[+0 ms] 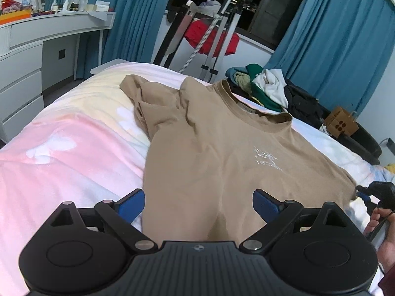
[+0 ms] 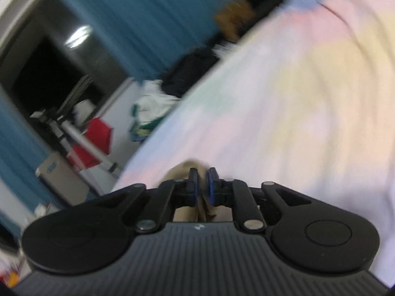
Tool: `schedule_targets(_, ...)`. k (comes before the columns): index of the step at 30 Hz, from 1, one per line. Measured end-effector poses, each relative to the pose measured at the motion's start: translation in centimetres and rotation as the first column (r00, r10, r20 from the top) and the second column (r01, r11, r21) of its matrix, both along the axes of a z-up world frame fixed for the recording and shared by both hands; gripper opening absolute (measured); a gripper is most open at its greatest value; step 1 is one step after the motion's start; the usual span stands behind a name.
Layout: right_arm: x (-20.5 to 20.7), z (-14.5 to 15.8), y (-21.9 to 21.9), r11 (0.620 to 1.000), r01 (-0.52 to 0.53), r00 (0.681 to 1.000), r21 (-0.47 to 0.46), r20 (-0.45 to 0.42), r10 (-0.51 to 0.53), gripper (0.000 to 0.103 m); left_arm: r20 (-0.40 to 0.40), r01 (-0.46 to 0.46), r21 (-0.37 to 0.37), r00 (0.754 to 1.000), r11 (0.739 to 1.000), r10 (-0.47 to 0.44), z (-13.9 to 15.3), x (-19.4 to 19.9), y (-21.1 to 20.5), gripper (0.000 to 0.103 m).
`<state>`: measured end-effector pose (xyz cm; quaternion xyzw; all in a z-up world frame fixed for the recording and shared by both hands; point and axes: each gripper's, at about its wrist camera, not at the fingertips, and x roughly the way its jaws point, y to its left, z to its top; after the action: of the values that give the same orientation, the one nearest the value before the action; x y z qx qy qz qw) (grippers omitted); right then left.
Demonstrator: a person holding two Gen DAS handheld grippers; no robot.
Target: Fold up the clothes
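Note:
A tan T-shirt [image 1: 222,148] with a white chest print lies face up on the bed, collar toward the far side. My left gripper [image 1: 199,204] hovers over its lower part, open wide, with the cloth lying under and between the blue pads [image 1: 130,206]. In the blurred right wrist view my right gripper [image 2: 202,185] is shut on a bunched fold of the tan T-shirt [image 2: 184,170]. In the left wrist view the right gripper [image 1: 360,189], held by a hand [image 1: 380,222], sits at the shirt's right edge.
The bed's pastel pink, yellow and white duvet [image 1: 74,135] spreads left of the shirt. A pile of clothes [image 1: 266,88] lies at the far right edge. Beyond stand a garment steamer stand with a red garment [image 1: 209,37], a white dresser [image 1: 24,61] and blue curtains [image 1: 333,37].

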<state>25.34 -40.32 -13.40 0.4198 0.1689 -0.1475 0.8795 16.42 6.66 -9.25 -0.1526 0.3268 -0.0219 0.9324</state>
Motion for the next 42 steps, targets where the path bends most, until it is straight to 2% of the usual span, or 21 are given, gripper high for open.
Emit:
schedule_targets(1, -0.5, -0.3, -0.7, 0.999, 0.018, 1.000, 0.041, -0.008, -0.018, 0.017, 0.001, 0.011, 0.002, 1.000, 1.000, -0.011, -0.1, -0.1, -0.2, 0.094)
schedule_targets(3, -1.5, -0.7, -1.6, 0.992, 0.016, 1.000, 0.122, 0.003, -0.017, 0.032, 0.010, 0.069, 0.007, 0.998, 0.998, -0.069, 0.0, -0.2, -1.3, 0.093)
schedule_targets(4, -1.8, -0.8, -1.7, 0.988, 0.002, 1.000, 0.151, 0.003, -0.003, 0.036, 0.017, 0.106, 0.017, 0.994, 0.994, -0.107, 0.1, -0.4, -2.0, 0.090)
schedule_targets(7, -2.4, -0.5, -1.5, 0.977, -0.067, 0.997, 0.203, -0.025, 0.073, 0.039, 0.044, 0.242, 0.027, 0.969, 0.970, -0.243, 0.6, -1.5, -4.7, 0.087)
schedule_targets(9, -2.6, 0.0, -1.0, 0.968, -0.108, 0.992, 0.227, -0.045, 0.121, 0.040, 0.059, 0.348, 0.024, 0.935, 0.937, -0.349, 0.8, -2.7, -6.7, 0.087)
schedule_targets(11, -2.8, 0.5, -0.4, 0.960, -0.134, 0.987, 0.245, -0.050, 0.151, 0.040, 0.063, 0.456, 0.021, 0.887, 0.889, -0.457, 0.4, -4.2, -9.0, 0.086)
schedule_targets(13, -3.1, 0.7, -0.1, 0.948, -0.164, 0.984, 0.274, -0.026, 0.178, 0.048, 0.032, 0.539, 0.026, 0.841, 0.842, -0.539, -0.4, -5.5, -11.4, 0.081)
schedule_targets(15, -3.3, 0.3, -0.2, 0.927, -0.202, 0.978, 0.317, 0.008, 0.210, 0.061, -0.021, 0.590, 0.039, 0.808, 0.807, -0.589, -1.7, -6.4, -13.4, 0.075)
schedule_targets(17, -3.2, -0.4, -0.2, 0.903, -0.228, 0.973, 0.366, 0.040, 0.229, 0.062, -0.079, 0.617, 0.060, 0.786, 0.784, -0.613, -3.1, -7.1, -15.2, 0.068)
schedule_targets(20, -2.1, -2.1, 0.0, 0.856, -0.265, 0.963, 0.444, 0.083, 0.255, 0.062, -0.143, 0.662, 0.036, 0.745, 0.749, -0.652, -4.7, -7.4, -16.6, 0.058)
schedule_targets(22, -1.3, -3.1, 0.2, 0.835, -0.271, 0.961, 0.479, 0.084, 0.263, 0.062, -0.156, 0.672, 0.027, 0.734, 0.740, -0.661, -5.1, -7.4, -17.1, 0.050)
schedule_targets(25, -0.7, -3.2, -0.3, 0.875, -0.194, 0.979, 0.444, 0.026, 0.203, 0.060, -0.162, 0.678, 0.032, 0.728, 0.734, -0.666, -5.5, -7.4, -17.8, 0.039)
schedule_targets(26, -0.6, -3.0, -0.5, 0.887, -0.170, 0.983, 0.428, 0.014, 0.182, 0.060, -0.165, 0.680, 0.034, 0.726, 0.732, -0.667, -5.7, -7.4, -18.0, 0.030)
schedule_targets(27, -0.5, -2.8, -0.6, 0.899, -0.147, 0.987, 0.412, 0.003, 0.160, 0.061, -0.167, 0.683, 0.019, 0.723, 0.730, -0.671, -5.8, -7.1, -17.8, 0.013)
schedule_targets(28, -0.5, -2.6, -0.8, 0.909, -0.132, 0.990, 0.394, 0.001, 0.143, 0.061, -0.163, 0.685, 0.005, 0.719, 0.728, -0.676, -5.7, -6.9, -17.8, 0.007)
schedule_targets(30, -0.1, -2.7, -0.9, 0.914, -0.137, 0.990, 0.381, 0.014, 0.142, 0.061, -0.148, 0.693, -0.029, 0.710, 0.720, -0.689, -5.5, -6.7, -17.9, 0.003)
schedule_targets(31, 0.2, -2.9, -1.0, 0.906, -0.151, 0.988, 0.395, 0.029, 0.152, 0.061, -0.125, 0.705, -0.066, 0.696, 0.706, -0.707, -5.2, -6.8, -17.8, 0.003)
schedule_targets(33, 0.6, -3.8, -1.6, 0.871, -0.187, 0.982, 0.454, 0.099, 0.159, 0.061, -0.067, 0.736, -0.151, 0.658, 0.660, -0.750, -4.3, -7.3, -18.0, 0.003)
schedule_targets(36, 1.5, -4.4, -2.5, 0.837, -0.237, 0.968, 0.494, 0.189, 0.163, 0.061, 0.016, 0.797, -0.232, 0.576, 0.557, -0.817, -3.1, -8.1, -19.2, 0.003)
schedule_targets(38, 2.3, -4.6, -2.7, 0.830, -0.265, 0.961, 0.490, 0.207, 0.184, 0.061, 0.019, 0.806, -0.267, 0.552, 0.528, -0.833, -3.3, -8.2, -20.1, 0.003)
schedule_targets(42, 4.6, -5.2, -2.5, 0.836, -0.286, 0.957, 0.468, 0.177, 0.228, 0.062, -0.021, 0.811, -0.255, 0.539, 0.526, -0.842, -5.0, -8.1, -21.2, 0.003)
